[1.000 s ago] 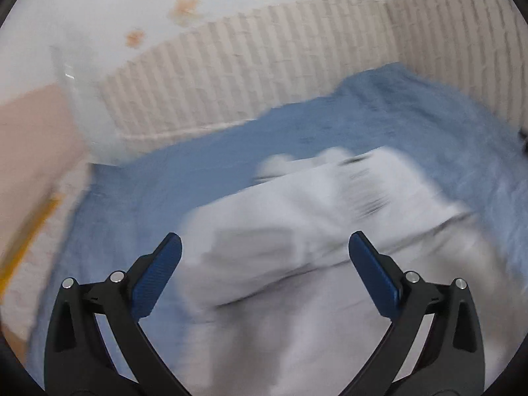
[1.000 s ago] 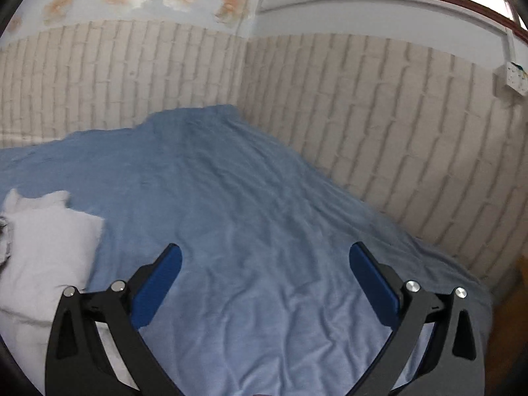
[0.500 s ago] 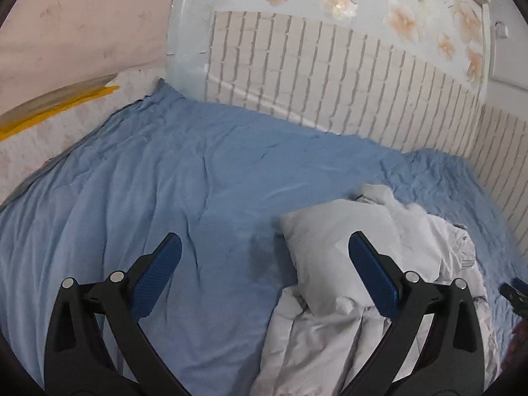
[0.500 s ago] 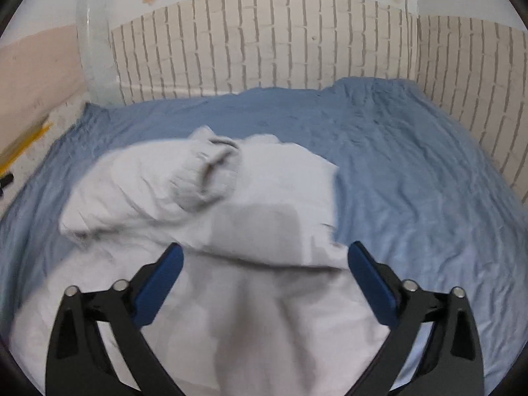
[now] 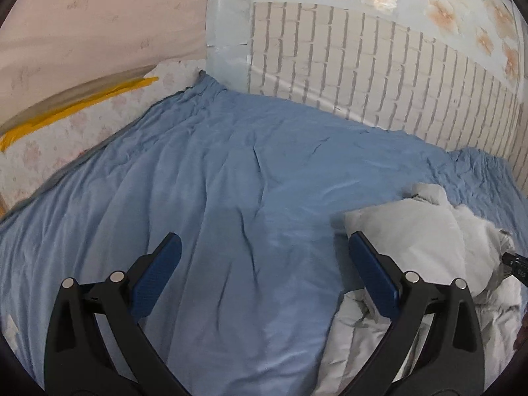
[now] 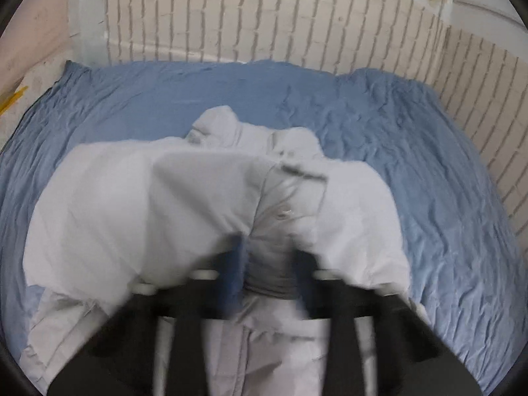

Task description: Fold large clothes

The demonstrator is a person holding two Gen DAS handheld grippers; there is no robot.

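My right gripper (image 6: 267,264) is closing its jaws on a bunched fold of the white garment (image 6: 204,204), with cloth between the blue pads; this part of the picture is blurred. The garment lies crumpled on the blue bedsheet (image 6: 412,171), a button placket running down its middle. The sheet is wrinkled and reaches a white brick-pattern wall (image 6: 264,16) behind and to the right

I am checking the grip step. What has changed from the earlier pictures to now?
The right gripper swung from bare blue sheet onto the white garment; its jaws are closing on a fold. The left gripper swung off the garment and remains open.
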